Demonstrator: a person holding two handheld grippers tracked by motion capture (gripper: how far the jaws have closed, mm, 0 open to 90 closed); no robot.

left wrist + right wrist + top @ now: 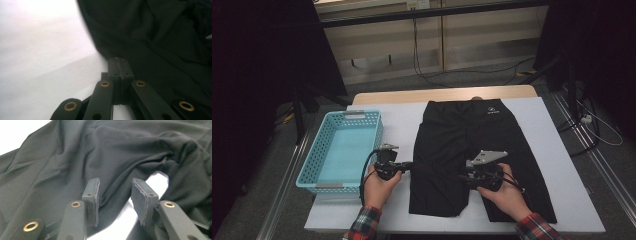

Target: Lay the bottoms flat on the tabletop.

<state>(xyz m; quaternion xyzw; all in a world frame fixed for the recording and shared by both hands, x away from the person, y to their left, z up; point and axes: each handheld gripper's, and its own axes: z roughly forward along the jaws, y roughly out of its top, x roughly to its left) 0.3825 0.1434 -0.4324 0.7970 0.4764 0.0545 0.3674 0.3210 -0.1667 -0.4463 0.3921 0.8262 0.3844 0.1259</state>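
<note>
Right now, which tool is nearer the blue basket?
Left. The left tool sits just beside the blue basket, at the shorts' edge; the right tool is over the shorts, farther off.

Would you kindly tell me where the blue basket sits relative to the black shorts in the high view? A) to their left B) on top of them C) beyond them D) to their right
A: the basket stands left of the shorts, apart from them.
</note>
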